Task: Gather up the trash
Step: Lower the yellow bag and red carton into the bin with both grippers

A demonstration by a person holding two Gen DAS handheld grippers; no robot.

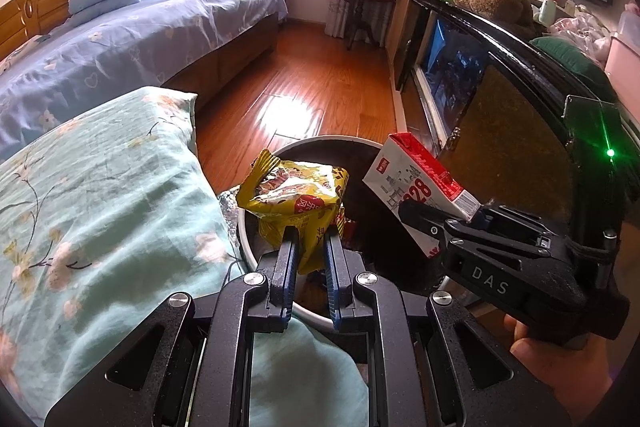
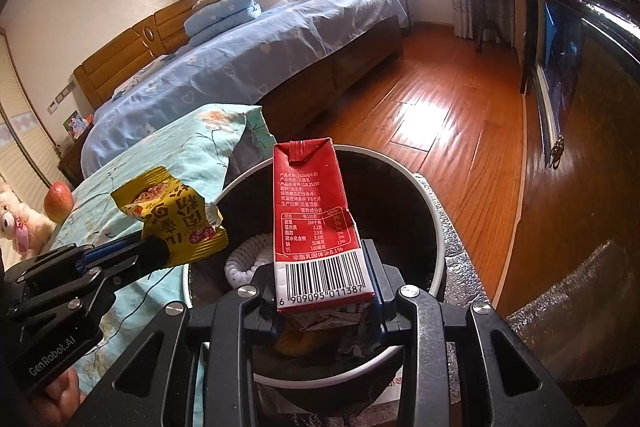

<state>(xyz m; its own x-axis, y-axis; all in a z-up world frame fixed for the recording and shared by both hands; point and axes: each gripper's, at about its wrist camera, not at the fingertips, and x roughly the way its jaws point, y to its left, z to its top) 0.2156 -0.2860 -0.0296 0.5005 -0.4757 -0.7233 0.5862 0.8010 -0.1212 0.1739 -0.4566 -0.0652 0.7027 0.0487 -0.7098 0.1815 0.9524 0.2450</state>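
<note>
My left gripper (image 1: 311, 241) is shut on a crumpled yellow snack wrapper (image 1: 294, 193), held above the near rim of a round black bin (image 1: 256, 259). The right gripper (image 2: 324, 263) is shut on a red and white milk carton (image 2: 316, 211), upright over the bin (image 2: 436, 255) mouth. In the left wrist view the carton (image 1: 416, 183) and the right gripper (image 1: 448, 223) hang at the right, over the bin. In the right wrist view the wrapper (image 2: 176, 223) and the left gripper (image 2: 148, 247) sit at the left, by the bin's edge. Some rubbish lies inside the bin.
A teal floral pillow (image 1: 100, 203) lies left of the bin. A bed with blue sheets (image 1: 132, 43) stands beyond it. A dark glossy cabinet (image 1: 520, 99) runs along the right. Wooden floor (image 1: 312, 75) stretches ahead. An apple (image 2: 59, 201) and a plush toy (image 2: 18, 223) lie at far left.
</note>
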